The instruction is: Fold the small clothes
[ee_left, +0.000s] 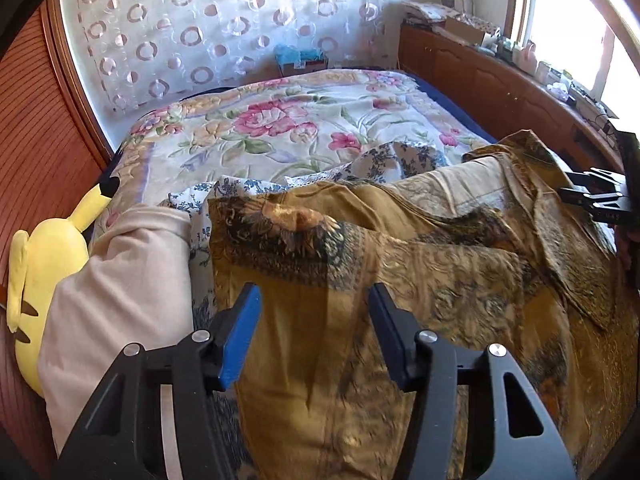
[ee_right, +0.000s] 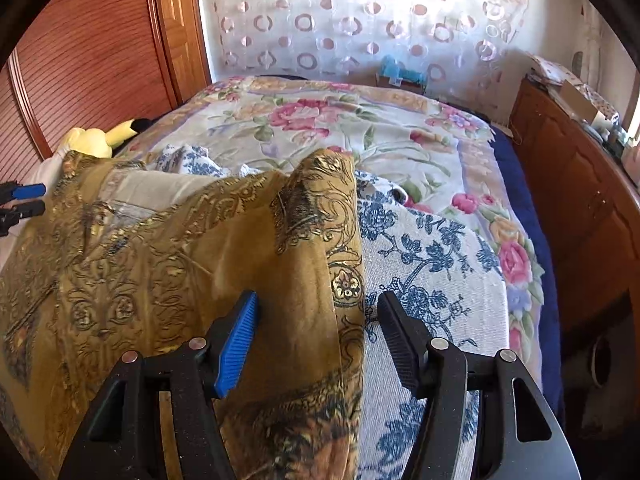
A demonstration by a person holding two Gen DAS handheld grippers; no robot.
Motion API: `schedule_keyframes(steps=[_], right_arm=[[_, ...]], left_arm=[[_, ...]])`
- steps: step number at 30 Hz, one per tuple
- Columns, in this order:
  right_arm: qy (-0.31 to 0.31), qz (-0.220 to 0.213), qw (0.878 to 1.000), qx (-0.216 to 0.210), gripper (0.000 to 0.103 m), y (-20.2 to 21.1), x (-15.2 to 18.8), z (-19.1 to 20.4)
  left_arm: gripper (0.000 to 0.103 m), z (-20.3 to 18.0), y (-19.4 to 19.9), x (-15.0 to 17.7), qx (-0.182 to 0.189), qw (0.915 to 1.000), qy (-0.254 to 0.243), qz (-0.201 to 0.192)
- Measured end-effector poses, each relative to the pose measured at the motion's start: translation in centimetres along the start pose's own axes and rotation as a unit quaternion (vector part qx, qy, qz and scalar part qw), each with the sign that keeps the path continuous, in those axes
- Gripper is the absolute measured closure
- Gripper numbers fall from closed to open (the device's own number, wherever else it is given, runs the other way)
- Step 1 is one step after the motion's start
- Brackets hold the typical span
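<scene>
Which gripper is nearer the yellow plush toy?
Left. The left gripper hovers over the mustard garment with the plush toy just beside it; the right gripper works the garment's far side.

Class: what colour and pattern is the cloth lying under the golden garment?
White cloth with blue flowers, clearest in the right wrist view.

Floral-quilted bed (ee_left: 304,120) under heaped patterned garments (ee_left: 400,240)

No readable text anywhere, no labels, brands or numbers on the fabrics, the furniture or the clutter by the window.
</scene>
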State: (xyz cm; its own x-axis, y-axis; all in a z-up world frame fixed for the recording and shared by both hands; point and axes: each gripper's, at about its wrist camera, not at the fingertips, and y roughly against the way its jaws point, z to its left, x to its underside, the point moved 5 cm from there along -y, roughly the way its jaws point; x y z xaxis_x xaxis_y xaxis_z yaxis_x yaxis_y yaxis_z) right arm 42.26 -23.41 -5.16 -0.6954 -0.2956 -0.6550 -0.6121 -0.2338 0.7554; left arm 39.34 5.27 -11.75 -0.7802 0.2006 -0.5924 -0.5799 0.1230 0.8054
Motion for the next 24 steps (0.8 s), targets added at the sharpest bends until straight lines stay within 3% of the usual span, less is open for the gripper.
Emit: schedule_keyframes(steps=[5, 11, 14, 16, 17, 24], right_arm=[[-0.005, -0.006, 1.0, 0.002, 0.03, 0.1, 0.1, -0.1], [-0.007, -0.001, 1.0, 0.006, 0.021, 0.0, 0.1, 0.1], [-0.006, 0.001, 1.0, 0.007, 0.02, -0.1, 0.0, 0.3], [-0.006, 0.001, 1.0, 0.007, 0.019, -0.2, 0.0, 0.2], [-0.007, 0.001, 1.0, 0.007, 0.019, -0.1, 0.0, 0.2], [-0.007, 0.001, 1.0, 0.007, 0.019, -0.1, 0.0, 0.2]], left_arm=[[0.046, 0.0, -1.1, -0.7, 0.014, 0.9998, 0.002, 0.013], [0.061, -0.2, -2.7, -0.8, 0.022, 0.9992, 0.001, 0.034], [0.074, -0.4, -2.7, -0.7, 0.022, 0.9993, -0.003, 0.029], [0.093, -0.5, -2.5, -0.6, 0.021, 0.9994, -0.004, 0.029], [0.096, -0.4, -2.3, -0.5, 0.013, 0.9995, -0.002, 0.029], [0.1, 0.7, 1.5, -2.1, 0.011, 0.9995, 0.015, -0.026]])
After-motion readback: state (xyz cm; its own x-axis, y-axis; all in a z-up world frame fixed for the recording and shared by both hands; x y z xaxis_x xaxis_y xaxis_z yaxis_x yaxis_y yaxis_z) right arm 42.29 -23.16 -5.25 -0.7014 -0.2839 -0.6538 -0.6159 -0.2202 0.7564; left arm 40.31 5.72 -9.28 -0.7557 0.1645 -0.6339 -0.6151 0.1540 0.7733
